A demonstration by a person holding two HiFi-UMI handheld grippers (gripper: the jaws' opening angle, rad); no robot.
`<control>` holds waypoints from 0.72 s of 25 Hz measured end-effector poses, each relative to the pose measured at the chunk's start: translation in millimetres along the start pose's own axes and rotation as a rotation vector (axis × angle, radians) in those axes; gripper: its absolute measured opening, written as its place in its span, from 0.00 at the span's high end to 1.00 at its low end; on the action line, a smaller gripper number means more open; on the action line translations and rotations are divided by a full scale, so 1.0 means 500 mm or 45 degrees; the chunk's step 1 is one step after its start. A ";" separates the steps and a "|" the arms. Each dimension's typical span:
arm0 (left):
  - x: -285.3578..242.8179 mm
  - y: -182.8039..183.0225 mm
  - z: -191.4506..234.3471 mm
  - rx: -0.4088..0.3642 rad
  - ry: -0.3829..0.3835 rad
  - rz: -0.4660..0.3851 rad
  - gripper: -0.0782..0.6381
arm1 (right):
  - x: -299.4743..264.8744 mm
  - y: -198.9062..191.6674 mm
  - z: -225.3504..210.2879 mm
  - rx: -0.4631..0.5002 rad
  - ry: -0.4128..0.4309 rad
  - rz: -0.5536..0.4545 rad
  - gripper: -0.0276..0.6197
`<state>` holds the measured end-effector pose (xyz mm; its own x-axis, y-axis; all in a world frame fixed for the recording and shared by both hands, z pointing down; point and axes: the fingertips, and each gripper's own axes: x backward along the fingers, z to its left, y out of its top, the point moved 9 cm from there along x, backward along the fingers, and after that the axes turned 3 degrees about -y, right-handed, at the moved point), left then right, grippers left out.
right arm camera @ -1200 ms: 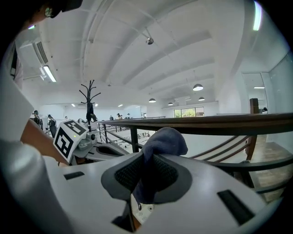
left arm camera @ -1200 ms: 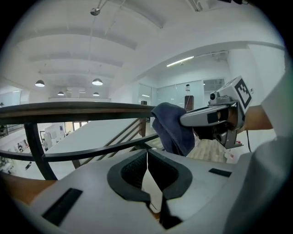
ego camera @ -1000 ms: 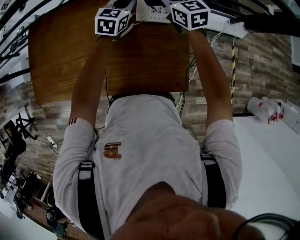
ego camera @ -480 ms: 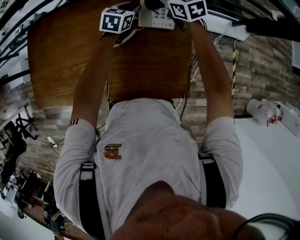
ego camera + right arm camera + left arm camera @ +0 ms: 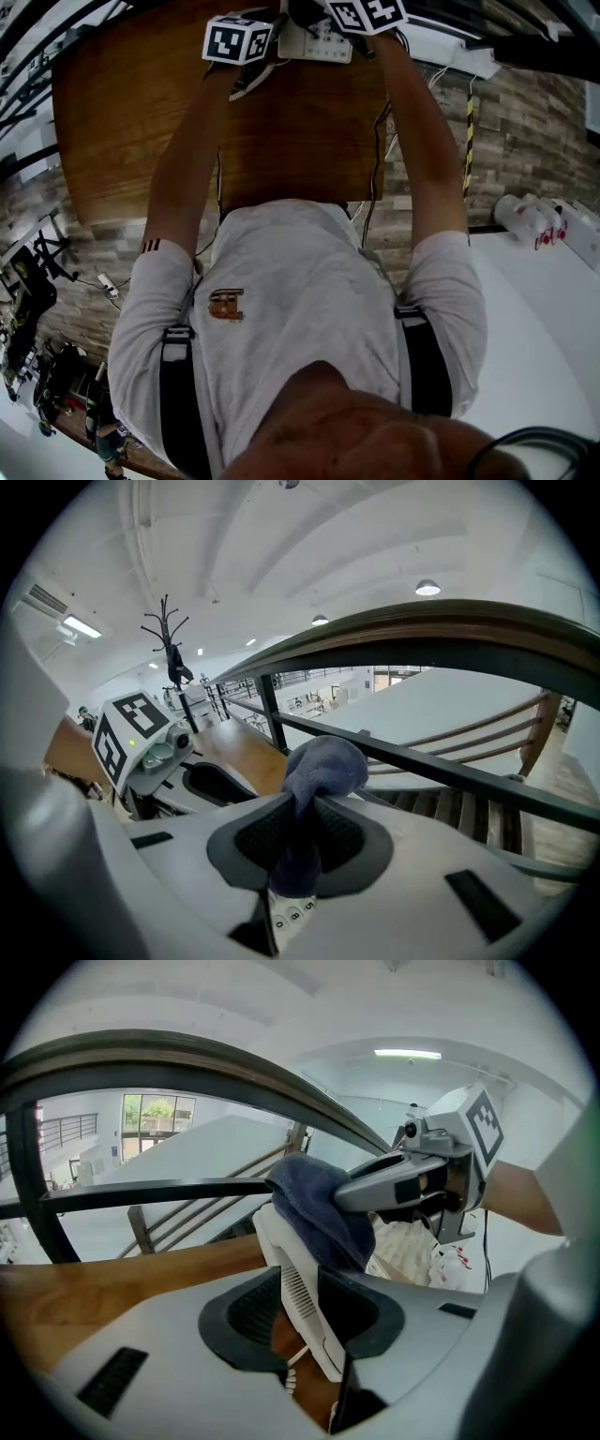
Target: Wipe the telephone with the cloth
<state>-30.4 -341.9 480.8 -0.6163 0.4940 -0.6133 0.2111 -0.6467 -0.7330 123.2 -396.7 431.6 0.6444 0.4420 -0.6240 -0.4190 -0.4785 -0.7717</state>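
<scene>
The white telephone (image 5: 319, 39) sits at the far edge of the wooden table (image 5: 141, 122), between the two marker cubes. In the left gripper view its white handset (image 5: 281, 1251) stands tilted between my left gripper's (image 5: 302, 1312) jaws, which have just been opening and no longer press on it. A dark blue cloth (image 5: 314, 1208) lies over the handset's top, pinched by my right gripper (image 5: 394, 1185). In the right gripper view the cloth (image 5: 323, 766) bunches out of the shut right gripper (image 5: 298, 841), with the keypad (image 5: 291, 911) just below.
A dark railing (image 5: 422, 761) and stairs run just beyond the table's far edge. A black cable (image 5: 375, 159) hangs off the table's near right side. White bottles (image 5: 525, 217) stand on the floor at the right. A coat stand (image 5: 169, 653) is far off.
Both marker cubes have shifted toward the top of the head view, closer over the telephone. The arms have stretched out further.
</scene>
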 end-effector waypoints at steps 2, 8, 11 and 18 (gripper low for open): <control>0.002 0.000 0.004 0.001 -0.006 -0.004 0.72 | -0.004 -0.004 -0.004 0.026 -0.044 0.027 0.85; -0.001 0.003 0.010 -0.006 -0.008 -0.008 0.71 | -0.002 -0.026 -0.030 0.046 -0.161 0.081 0.85; -0.001 -0.001 0.006 -0.004 -0.009 -0.016 0.71 | 0.016 -0.051 -0.050 0.024 -0.218 0.101 0.85; -0.002 -0.003 0.005 0.003 -0.021 -0.029 0.71 | 0.087 -0.106 -0.097 -0.070 -0.356 0.104 0.85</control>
<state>-32.1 -343.0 483.0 -0.6334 0.4991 -0.5913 0.1951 -0.6365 -0.7462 204.3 -388.8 451.4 0.4053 0.5885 -0.6996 -0.4219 -0.5585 -0.7142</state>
